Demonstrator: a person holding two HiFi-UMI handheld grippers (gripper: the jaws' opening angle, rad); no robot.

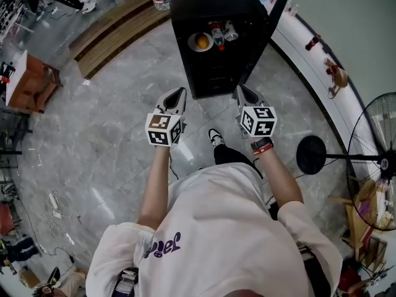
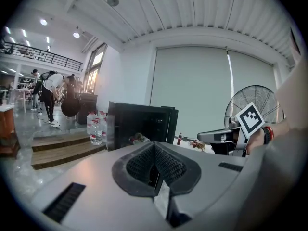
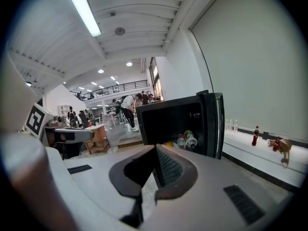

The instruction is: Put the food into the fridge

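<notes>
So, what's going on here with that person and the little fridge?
A person stands facing a small black fridge with its door open. They hold the left gripper and right gripper out toward it, both with jaws together and nothing in them. Inside the fridge sit an orange on a plate and a couple of drinks. Neither gripper touches the fridge.

Glossy grey marble floor, wooden steps, a standing fan, white ribbed ceiling with strip light.
</notes>
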